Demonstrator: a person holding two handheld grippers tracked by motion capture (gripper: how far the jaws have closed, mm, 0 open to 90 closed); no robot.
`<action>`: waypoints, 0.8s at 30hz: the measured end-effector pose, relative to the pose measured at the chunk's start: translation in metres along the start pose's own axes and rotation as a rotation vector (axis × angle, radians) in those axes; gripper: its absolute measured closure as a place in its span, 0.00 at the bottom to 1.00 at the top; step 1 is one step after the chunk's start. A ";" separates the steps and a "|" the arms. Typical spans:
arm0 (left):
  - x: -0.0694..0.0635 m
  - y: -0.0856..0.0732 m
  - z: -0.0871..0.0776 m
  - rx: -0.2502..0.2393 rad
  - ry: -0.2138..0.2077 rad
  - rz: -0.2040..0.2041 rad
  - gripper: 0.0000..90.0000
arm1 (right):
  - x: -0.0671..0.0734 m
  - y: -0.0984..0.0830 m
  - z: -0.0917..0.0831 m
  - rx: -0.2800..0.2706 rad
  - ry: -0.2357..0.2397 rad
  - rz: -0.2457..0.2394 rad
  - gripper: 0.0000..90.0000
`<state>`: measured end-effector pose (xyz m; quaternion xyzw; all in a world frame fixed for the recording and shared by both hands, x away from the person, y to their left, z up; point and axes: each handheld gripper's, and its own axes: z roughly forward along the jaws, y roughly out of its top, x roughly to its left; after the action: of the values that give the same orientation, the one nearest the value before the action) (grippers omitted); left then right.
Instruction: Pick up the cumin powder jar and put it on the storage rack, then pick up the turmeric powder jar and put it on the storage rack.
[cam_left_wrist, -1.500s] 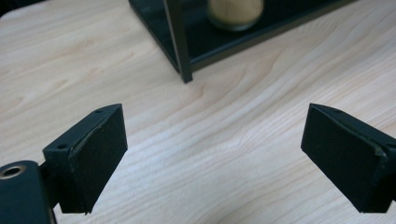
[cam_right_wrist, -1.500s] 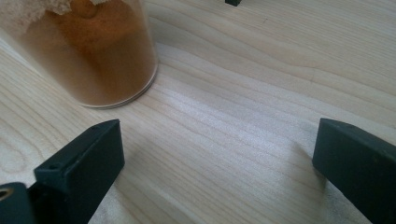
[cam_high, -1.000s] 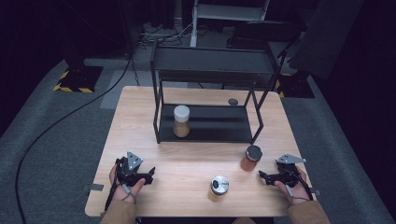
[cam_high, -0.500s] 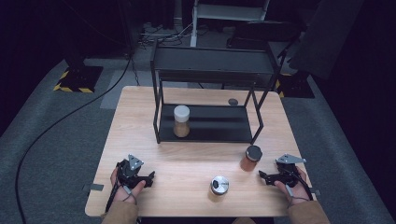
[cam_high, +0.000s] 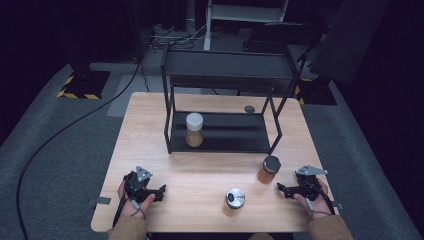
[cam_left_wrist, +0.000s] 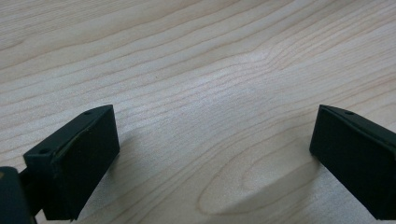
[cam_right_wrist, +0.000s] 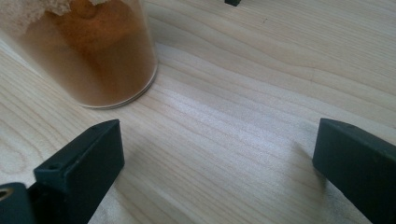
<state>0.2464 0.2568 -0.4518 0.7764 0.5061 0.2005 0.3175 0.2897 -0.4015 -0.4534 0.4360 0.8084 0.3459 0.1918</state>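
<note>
My left tongs (cam_high: 159, 191) rest on the counter (cam_high: 200, 165) near its front left corner, jaws spread wide; they have just been opening further, and in the left gripper view there is nothing between them but bare wood grain. My right tongs (cam_high: 281, 189) sit near the front right corner, jaws also spread and empty.

The orange jar (cam_high: 268, 169), with its dark lid, stands upright on the counter just beside the right tongs, a little ahead and to their left. In the right gripper view that orange jar (cam_right_wrist: 93, 51) rises at the upper left, outside the gap between the jaws and not touched by either.

A tin (cam_high: 234, 198) with a silver lid sits near the front edge, between my two hands and closer to the right one. A black rack (cam_high: 225, 80) stands at the back of the counter; on its lower shelf a white-capped jar (cam_high: 194, 130) stands upright toward the left side. A small dark disc (cam_high: 249, 108) lies behind the rack.
</note>
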 end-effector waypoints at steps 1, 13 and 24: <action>0.000 0.000 0.000 0.000 0.000 0.000 0.01 | 0.000 0.000 0.000 0.000 0.000 0.001 0.02; 0.000 0.000 0.000 0.000 -0.003 0.003 0.01 | 0.000 -0.001 -0.001 -0.008 -0.001 0.003 0.05; 0.001 0.000 0.000 0.000 -0.005 0.003 0.01 | 0.001 -0.006 -0.014 -0.089 -0.015 0.016 0.06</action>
<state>0.2469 0.2578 -0.4519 0.7775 0.5044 0.1991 0.3184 0.2767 -0.4086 -0.4483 0.4361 0.7871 0.3799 0.2141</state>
